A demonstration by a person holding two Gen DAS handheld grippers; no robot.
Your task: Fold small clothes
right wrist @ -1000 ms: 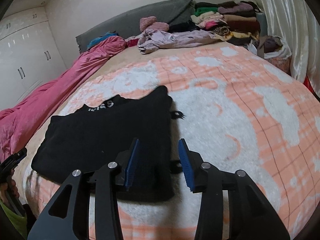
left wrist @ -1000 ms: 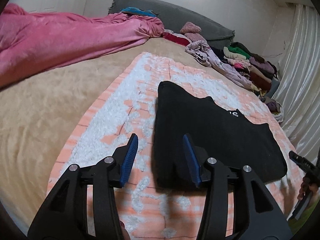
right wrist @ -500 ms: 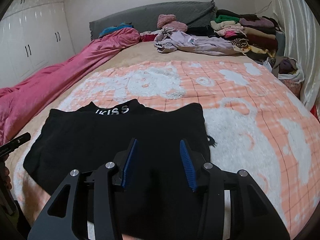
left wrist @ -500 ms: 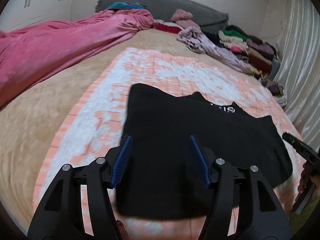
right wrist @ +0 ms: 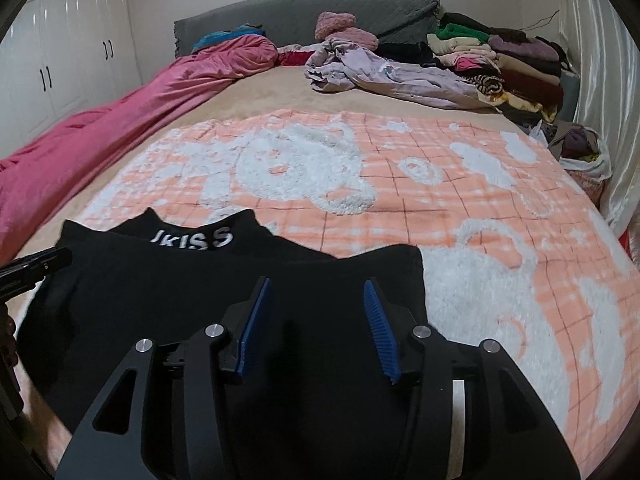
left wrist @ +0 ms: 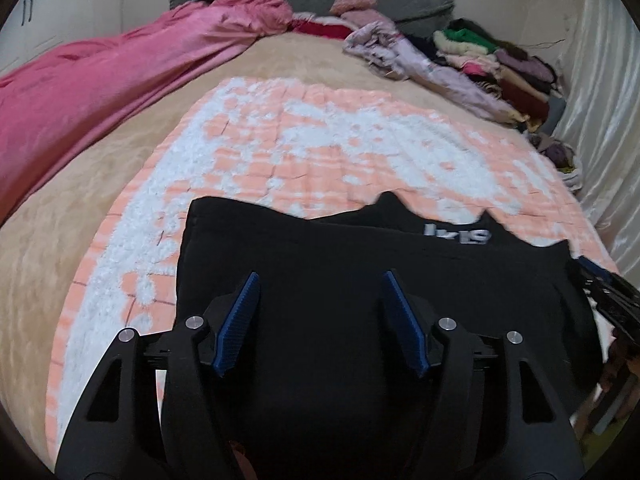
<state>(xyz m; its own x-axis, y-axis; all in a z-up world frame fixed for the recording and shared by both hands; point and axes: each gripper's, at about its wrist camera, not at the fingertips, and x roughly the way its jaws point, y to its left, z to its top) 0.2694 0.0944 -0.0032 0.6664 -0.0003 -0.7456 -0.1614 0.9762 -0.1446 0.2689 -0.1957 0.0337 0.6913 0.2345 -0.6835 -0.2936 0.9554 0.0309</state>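
Observation:
A black garment (left wrist: 320, 252) with white lettering lies flat on an orange-and-white blanket (left wrist: 304, 136) on the bed. It also shows in the right wrist view (right wrist: 168, 280). My left gripper (left wrist: 318, 280) is open and empty, hovering over the garment's left half. My right gripper (right wrist: 316, 290) is open and empty over the garment's right part, near its right edge. The right gripper's tip shows at the right edge of the left wrist view (left wrist: 600, 284).
A pink duvet (right wrist: 120, 116) runs along the bed's left side. A lilac garment (right wrist: 384, 72) and a stack of folded clothes (right wrist: 504, 56) lie near the grey headboard (right wrist: 304, 12). A curtain (right wrist: 600, 80) hangs on the right. White wardrobes (right wrist: 60, 48) stand at left.
Both grippers have moved in over the black garment, from its outer edges toward its middle. Both stay open; the garment lies as before.

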